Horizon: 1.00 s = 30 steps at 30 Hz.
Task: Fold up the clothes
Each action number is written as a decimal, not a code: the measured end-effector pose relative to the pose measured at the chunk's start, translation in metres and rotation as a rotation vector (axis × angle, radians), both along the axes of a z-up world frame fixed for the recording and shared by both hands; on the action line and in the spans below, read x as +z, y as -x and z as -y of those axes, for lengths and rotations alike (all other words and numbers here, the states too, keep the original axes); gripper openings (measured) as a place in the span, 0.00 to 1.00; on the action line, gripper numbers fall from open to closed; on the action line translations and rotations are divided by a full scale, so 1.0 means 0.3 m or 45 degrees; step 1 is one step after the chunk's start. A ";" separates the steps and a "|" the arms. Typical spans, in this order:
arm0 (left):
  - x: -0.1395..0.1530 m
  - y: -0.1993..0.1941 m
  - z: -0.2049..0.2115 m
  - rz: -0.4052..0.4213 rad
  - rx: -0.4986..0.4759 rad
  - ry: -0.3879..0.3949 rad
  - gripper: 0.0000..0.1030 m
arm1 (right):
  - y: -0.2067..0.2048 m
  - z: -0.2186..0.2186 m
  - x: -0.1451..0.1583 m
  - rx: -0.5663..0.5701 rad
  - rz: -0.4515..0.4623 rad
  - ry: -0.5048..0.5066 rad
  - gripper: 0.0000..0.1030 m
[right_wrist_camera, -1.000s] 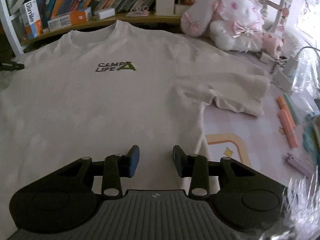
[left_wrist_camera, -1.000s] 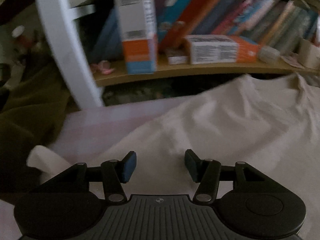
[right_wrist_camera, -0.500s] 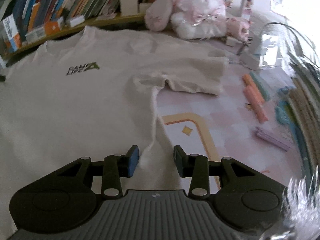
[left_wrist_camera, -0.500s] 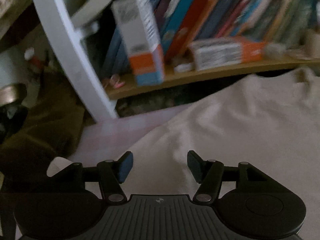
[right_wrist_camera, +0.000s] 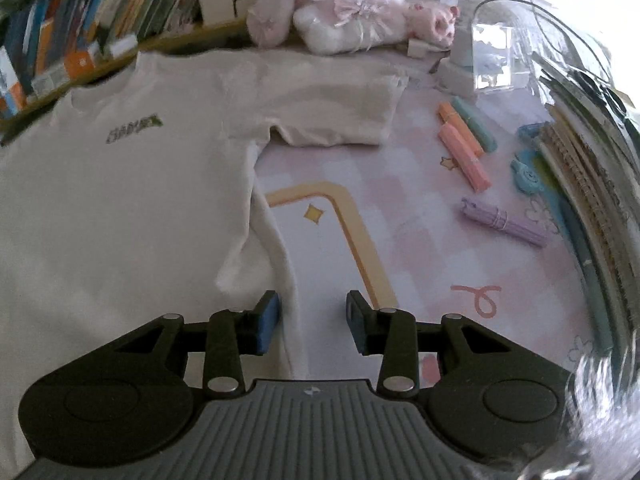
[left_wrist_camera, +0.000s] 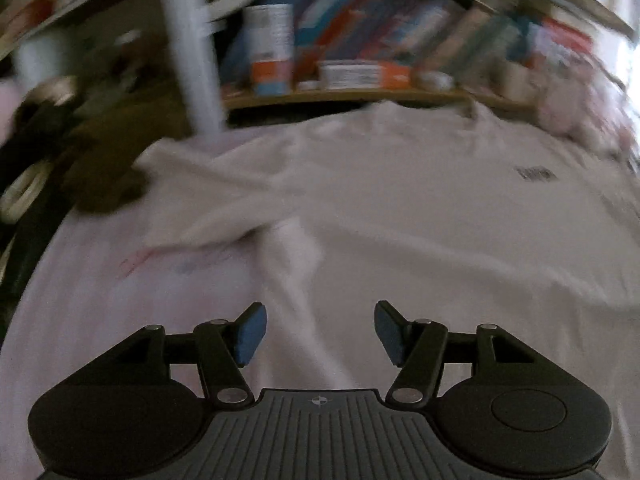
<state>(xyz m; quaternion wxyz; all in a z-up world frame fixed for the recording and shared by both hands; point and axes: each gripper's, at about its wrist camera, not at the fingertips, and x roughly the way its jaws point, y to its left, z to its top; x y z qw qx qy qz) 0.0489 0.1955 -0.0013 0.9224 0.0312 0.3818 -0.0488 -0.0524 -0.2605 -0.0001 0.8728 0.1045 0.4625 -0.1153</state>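
Observation:
A white T-shirt with a small green and dark chest logo lies spread flat, front up, on a pink patterned mat. Its right sleeve lies out to the side. My right gripper is open just above the shirt's right side seam, the seam passing between its fingers. In the blurred left wrist view the same T-shirt fills the middle, its left sleeve lying crumpled. My left gripper is open over the shirt's left side edge, holding nothing.
A low shelf of books runs along the far edge, with a pink plush toy beside it. Highlighters, a purple bundle and notebooks lie at right. A white post and dark cloth stand at left.
Both grippers pulled back toward the near edge. The left one swung right, bringing the sleeve and logo into view; the right one shifted from the chest to the right side seam. Both stay open.

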 end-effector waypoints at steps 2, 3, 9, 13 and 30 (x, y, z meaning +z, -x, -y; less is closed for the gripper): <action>-0.004 -0.025 -0.046 -0.004 0.083 0.039 0.59 | 0.003 -0.002 0.003 -0.010 0.010 -0.030 0.35; -0.006 -0.038 -0.069 -0.006 0.125 0.058 0.59 | 0.001 -0.008 0.003 -0.001 0.012 -0.039 0.35; -0.019 -0.113 -0.207 -0.019 0.375 0.175 0.59 | -0.013 -0.059 -0.003 0.075 -0.008 0.030 0.35; -0.031 -0.170 -0.294 -0.033 0.539 0.233 0.53 | -0.011 -0.060 -0.004 0.087 -0.010 0.035 0.35; -0.073 -0.106 -0.374 -0.082 0.836 0.397 0.03 | -0.005 -0.060 -0.008 0.130 -0.014 0.037 0.36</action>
